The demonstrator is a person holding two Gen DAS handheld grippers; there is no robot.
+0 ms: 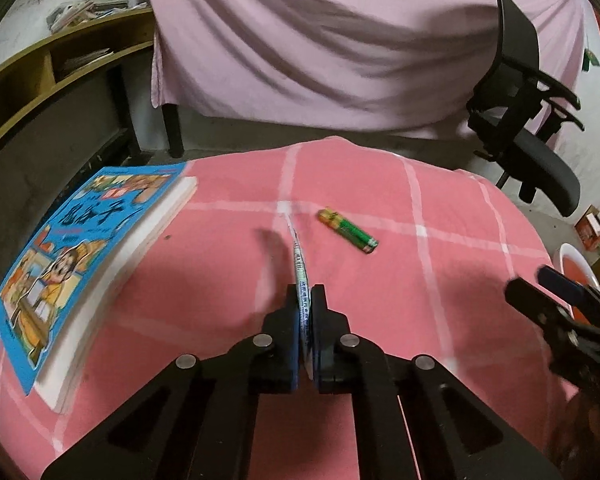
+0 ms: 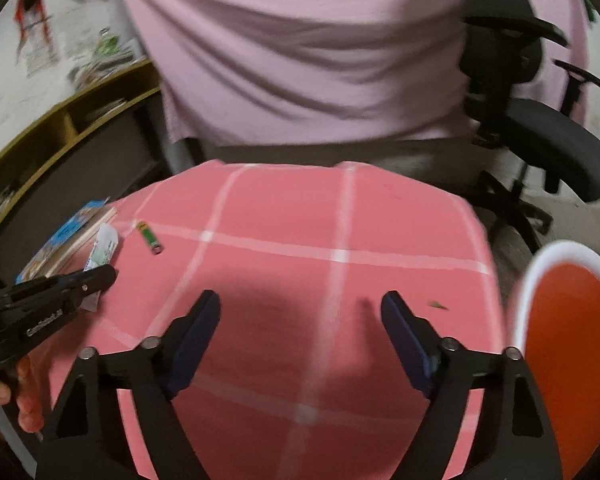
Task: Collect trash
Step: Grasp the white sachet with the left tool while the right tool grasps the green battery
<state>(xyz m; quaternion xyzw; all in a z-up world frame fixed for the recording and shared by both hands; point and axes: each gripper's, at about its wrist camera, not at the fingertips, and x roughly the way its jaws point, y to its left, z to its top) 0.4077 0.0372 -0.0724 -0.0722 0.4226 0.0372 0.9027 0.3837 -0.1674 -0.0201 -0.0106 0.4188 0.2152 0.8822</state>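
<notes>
I count one green-and-yellow cylindrical battery [image 1: 348, 230] on my pink cloth-covered table with white grid lines [image 1: 440, 280]. One thin printed white-and-blue wrapper [image 1: 301, 280]. One blue-covered illustrated book [image 1: 80, 248]. One white-rimmed orange round bin [image 2: 572, 344]. One black office chair [image 1: 528, 128]. Two black two-finger grippers: my left gripper [image 1: 306, 296] and my right gripper [image 2: 300, 304].

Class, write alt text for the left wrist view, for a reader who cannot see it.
The left gripper has its jaws shut on a thin, flat printed wrapper, held edge-on above a pink checked tablecloth. A green and yellow battery lies just beyond, a blue children's book at left, and the right gripper at the right edge.
</notes>
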